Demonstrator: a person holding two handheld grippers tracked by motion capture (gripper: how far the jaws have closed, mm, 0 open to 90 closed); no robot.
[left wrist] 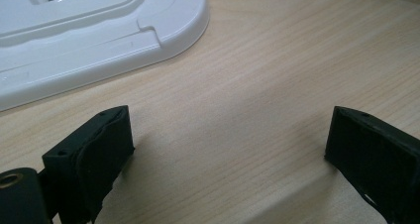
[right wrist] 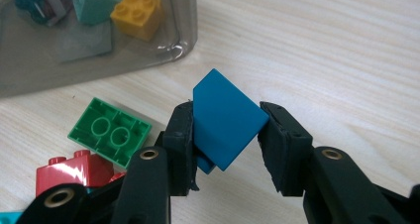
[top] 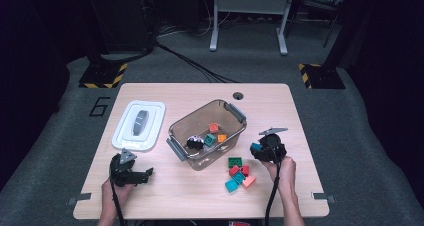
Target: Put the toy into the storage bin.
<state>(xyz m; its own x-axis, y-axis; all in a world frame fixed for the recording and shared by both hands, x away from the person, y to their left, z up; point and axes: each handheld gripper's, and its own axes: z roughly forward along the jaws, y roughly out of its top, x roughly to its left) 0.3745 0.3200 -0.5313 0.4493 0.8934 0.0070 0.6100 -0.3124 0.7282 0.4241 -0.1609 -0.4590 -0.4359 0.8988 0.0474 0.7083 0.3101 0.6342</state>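
Gripped between the black jaws of the right gripper [right wrist: 225, 140]: a blue block [right wrist: 225, 125], tilted corner-up, clamped by its sides and lifted off the table [top: 200, 196] just right of the clear bin [top: 207, 133].

Largest first: pale wooden table, carrying everything. Next, clear bin with grey handles, angled at centre, already holding a teal block [top: 210, 139], two orange blocks [top: 218, 132] and a black-and-white piece [top: 194, 143]. Left of it, white lid [top: 139, 125], lying flat and apart from the bin. Then left gripper [top: 148, 174], near the table's front left corner, jaws spread wide over bare wood, holding nothing. Smallest: loose pile of blocks [top: 239, 175] in front of the bin, green plate [right wrist: 109, 131] studs-down beside a red block [right wrist: 74, 172], with teal and salmon pieces close by.

Step in hand, by judgement: carrying the blue block over the bin's near wall and dropping it in. Done well by keeping the squeeze firm, since the skewed grip may let the block twist out; raising it clear of the rim before crossing; releasing only above an open patch of the bin floor.
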